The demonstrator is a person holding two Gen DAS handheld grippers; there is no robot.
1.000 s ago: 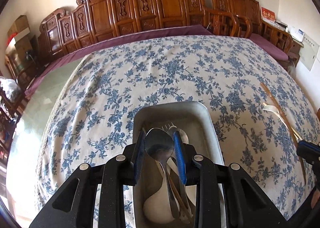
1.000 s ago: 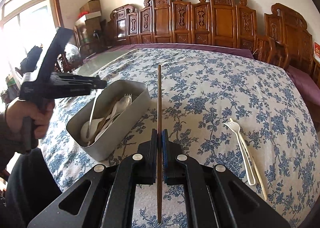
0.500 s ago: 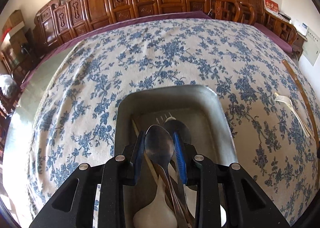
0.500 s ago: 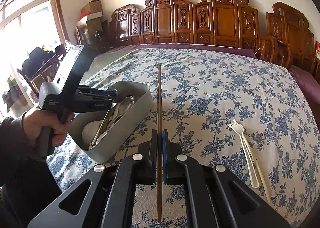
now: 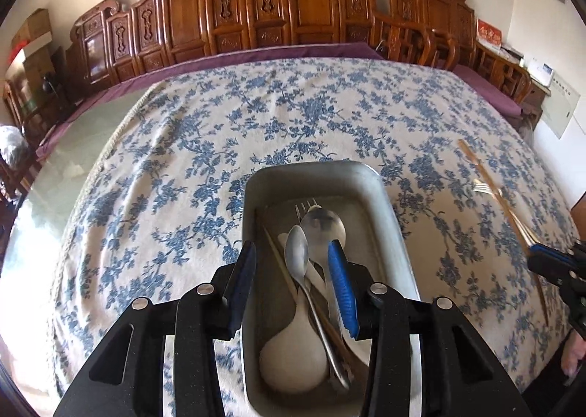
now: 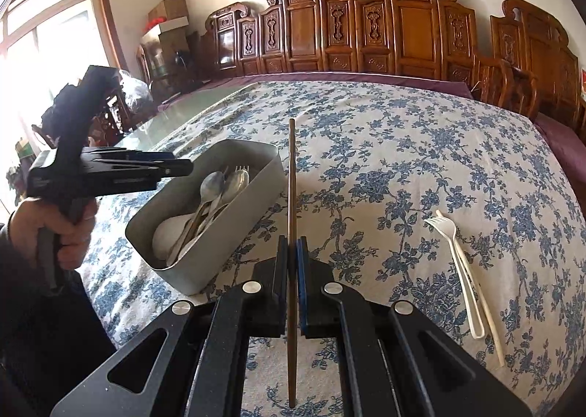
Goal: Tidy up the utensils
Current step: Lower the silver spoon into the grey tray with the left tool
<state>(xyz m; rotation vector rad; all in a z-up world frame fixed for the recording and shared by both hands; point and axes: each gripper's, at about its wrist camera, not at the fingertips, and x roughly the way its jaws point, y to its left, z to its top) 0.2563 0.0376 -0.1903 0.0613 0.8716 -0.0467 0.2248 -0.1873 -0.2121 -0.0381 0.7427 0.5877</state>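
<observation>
Currently the left gripper (image 5: 295, 281) hung over the grey tray (image 5: 397, 234), fingers opening, the metal spoon (image 5: 298, 259) loose among the cutlery. Right gripper (image 6: 292, 270) stood clamped on a chopstick (image 6: 292, 190). Risk: the long stick, pinched mid-length, could pivot and miss the tray.

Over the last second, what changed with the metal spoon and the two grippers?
The left gripper let go of the small metal spoon; its jaws are opening, and the spoon now lies in the grey metal rectangular bin among the other utensils. Unchanged: the right gripper stays shut on the brown wooden chopstick; the white plastic fork lies on the floral tablecloth.
</observation>
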